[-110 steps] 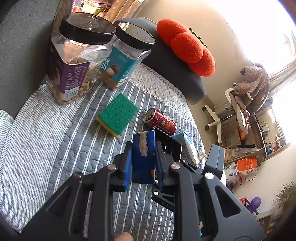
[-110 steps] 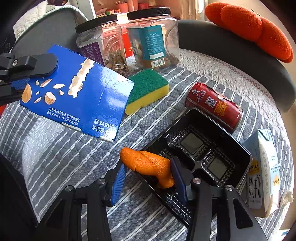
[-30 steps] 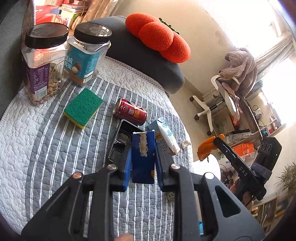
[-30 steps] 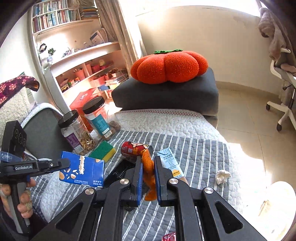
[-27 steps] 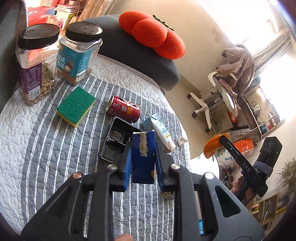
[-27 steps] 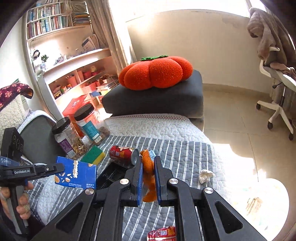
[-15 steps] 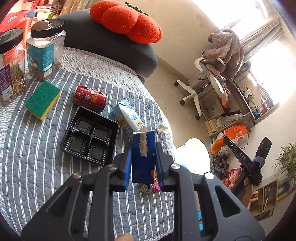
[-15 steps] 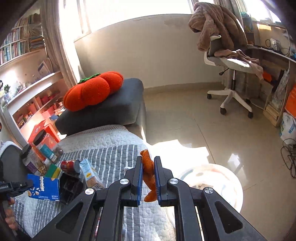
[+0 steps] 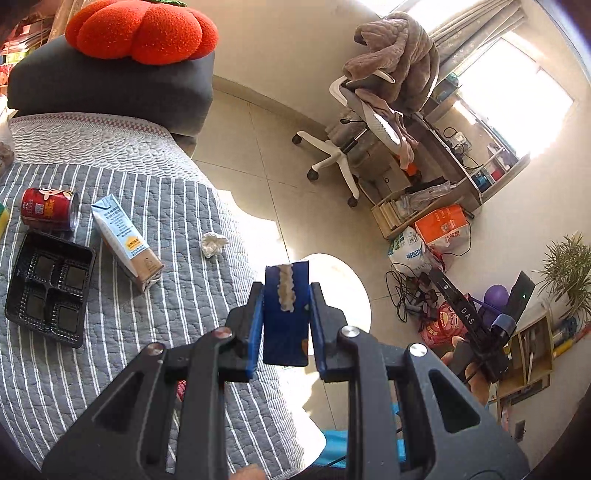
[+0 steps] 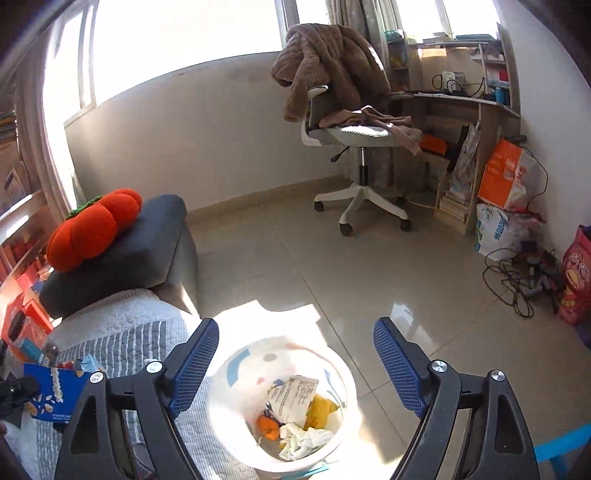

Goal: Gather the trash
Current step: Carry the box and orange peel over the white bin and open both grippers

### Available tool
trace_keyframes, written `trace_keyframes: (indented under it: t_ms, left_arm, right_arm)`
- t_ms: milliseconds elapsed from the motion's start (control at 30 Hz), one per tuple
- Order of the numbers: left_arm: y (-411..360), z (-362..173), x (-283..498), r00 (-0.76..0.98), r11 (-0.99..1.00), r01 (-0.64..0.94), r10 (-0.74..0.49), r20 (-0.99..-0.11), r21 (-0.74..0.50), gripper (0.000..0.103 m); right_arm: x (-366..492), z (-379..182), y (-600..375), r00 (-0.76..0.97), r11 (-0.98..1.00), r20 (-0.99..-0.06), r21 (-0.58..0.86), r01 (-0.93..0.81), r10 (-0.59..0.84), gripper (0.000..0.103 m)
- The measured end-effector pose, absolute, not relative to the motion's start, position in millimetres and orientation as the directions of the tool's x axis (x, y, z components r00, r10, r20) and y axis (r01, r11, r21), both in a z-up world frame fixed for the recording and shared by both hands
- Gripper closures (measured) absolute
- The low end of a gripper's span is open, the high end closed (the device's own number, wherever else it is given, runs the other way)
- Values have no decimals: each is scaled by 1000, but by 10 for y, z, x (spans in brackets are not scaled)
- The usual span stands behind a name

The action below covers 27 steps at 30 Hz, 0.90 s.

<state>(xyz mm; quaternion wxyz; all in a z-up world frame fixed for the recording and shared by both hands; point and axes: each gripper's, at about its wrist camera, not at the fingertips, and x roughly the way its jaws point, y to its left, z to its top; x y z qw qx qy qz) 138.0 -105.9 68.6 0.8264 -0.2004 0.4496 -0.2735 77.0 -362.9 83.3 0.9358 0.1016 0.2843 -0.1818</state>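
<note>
My right gripper (image 10: 295, 350) hangs over the white trash bin (image 10: 240, 363), its jaws opening wide with nothing between them. An orange peel (image 10: 267, 424) lies in the bin among paper scraps. My left gripper (image 9: 286, 291) is shut on a blue snack box (image 9: 286, 325), held above the sofa's edge with the bin (image 9: 343, 288) just beyond it. The box (image 10: 55, 391) also shows at the far left of the right wrist view. A milk carton (image 9: 125, 240), a red can (image 9: 48, 208), a black plastic tray (image 9: 48, 288) and a crumpled tissue (image 9: 214, 243) lie on the striped cover.
An orange pumpkin cushion (image 9: 140, 29) sits on the dark armrest. A white office chair (image 10: 354, 147) draped with a brown blanket stands on the tiled floor. Cables (image 10: 517, 280) and bags (image 10: 498, 229) crowd the right wall. A blue stool edge (image 10: 561, 443) shows at lower right.
My right gripper swung from the sofa to above the bin, its jaws opened, and the orange peel fell into the bin. My left gripper carried the blue box toward the bin.
</note>
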Motion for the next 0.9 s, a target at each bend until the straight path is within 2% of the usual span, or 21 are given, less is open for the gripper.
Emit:
trace_keyframes:
  t_ms: [100, 200, 433, 733, 800, 867, 900]
  left_arm:
    - [-1364, 723, 1423, 424, 756, 303, -652, -629, -580, 78]
    - [-1643, 751, 1462, 406, 750, 333, -661, -631, -572, 78]
    - [-2207, 751, 1569, 363, 752, 384, -656, -661, -536, 78]
    - [-2763, 634, 1661, 317, 765, 435, -623, -715, -474, 78]
    - [-2854, 599, 1666, 312, 776, 446, -602, -735, -446, 74]
    - [-2902, 567, 1658, 307, 783, 453, -585, -750, -426, 60]
    - [-2902, 553, 1646, 310, 787, 453, -579, -754, -418, 59]
  right_arm:
    - [716, 832, -3757, 718, 868, -564, 6, 497, -407, 2]
    - [654, 813, -3934, 651, 818, -576, -55, 572, -494, 1]
    - [496, 770, -4360, 546, 725, -615, -60, 686, -568, 0]
    - [261, 748, -4709, 483, 649, -652, -17, 761, -584, 0]
    - [248, 751, -4715, 475, 643, -656, -21, 765, -587, 0]
    - [241, 753, -4725, 470, 639, -656, -26, 769, -591, 0]
    - [231, 755, -4727, 469, 639, -655, -26, 769, -592, 0]
